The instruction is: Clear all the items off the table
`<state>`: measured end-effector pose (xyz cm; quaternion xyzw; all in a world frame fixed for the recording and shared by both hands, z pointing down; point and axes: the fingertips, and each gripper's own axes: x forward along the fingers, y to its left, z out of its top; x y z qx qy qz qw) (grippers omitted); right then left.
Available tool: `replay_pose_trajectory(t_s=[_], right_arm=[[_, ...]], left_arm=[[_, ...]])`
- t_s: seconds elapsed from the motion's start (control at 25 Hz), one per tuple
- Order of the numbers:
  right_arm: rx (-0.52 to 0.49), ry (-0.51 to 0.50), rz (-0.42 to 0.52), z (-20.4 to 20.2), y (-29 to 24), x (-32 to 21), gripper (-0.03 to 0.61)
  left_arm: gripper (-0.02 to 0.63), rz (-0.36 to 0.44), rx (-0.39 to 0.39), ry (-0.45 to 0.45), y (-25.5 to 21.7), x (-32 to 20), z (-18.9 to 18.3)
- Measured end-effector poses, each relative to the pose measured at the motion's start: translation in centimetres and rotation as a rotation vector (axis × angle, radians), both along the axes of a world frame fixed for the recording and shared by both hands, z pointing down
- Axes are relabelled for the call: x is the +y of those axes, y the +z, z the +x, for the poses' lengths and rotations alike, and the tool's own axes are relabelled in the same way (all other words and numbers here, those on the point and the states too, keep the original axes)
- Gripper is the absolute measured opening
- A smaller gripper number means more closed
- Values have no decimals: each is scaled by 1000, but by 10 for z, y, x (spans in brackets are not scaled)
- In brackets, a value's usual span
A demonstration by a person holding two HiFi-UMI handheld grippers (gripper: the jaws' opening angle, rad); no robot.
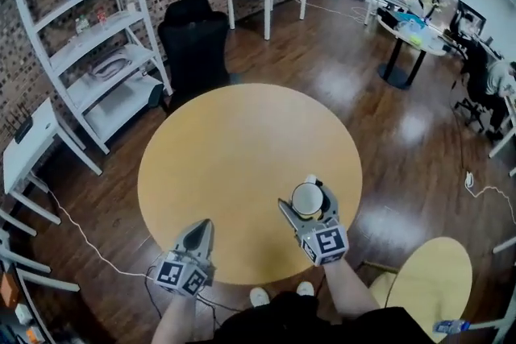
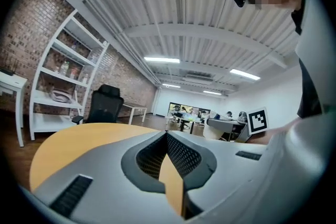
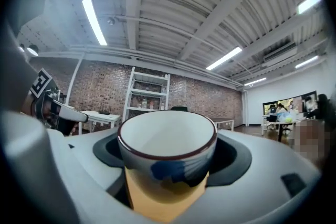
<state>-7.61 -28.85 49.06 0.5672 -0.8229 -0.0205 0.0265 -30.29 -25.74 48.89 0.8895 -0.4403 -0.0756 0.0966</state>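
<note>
My right gripper [image 1: 306, 201] is clamped on the white-lined ceramic cup with a dark rim [image 3: 167, 161], upright between its jaws over the round yellow table's [image 1: 234, 149] near edge, while my left gripper [image 1: 206, 224] is pinched together, empty.

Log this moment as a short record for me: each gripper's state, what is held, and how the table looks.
left gripper: jaws together, nothing between them
right gripper: closed on the cup
cup: white inside, dark rim, blue and yellow outside; upright, mouth up
table: round, yellow top; the head view shows no other item on it
task status: the cup is in the right gripper, above the table's near side, not yet set down elsewhere
</note>
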Motion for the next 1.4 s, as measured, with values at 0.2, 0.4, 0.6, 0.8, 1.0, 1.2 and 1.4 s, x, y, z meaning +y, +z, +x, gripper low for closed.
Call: replay_pose_trajectory(t_s=[0.2,0.4,0.6,0.8,1.0,1.2,1.4], right_arm=[[16,174,23,96,-10,52,420],[11,359,40,182,-19,113,420],[51,529,20,275,-21,182,420],[60,710,4,356,-19,271,420],[17,895,26,419,-21,353,420],[-5,1027,41,464,-18,432,420],[-2,1107,24,501,-7,489,420]], left_arm=[[-6,32,27,210,-11,6,108],[-8,30,34,451,-10,31,224],[-7,30,46,622,-18,70,327],[-7,23,63,786,-16,123,423],[-6,52,63,978,-25,190,509],[-8,55,82,1087,-23,242,574],[-6,32,100,1160,-14,286,621]])
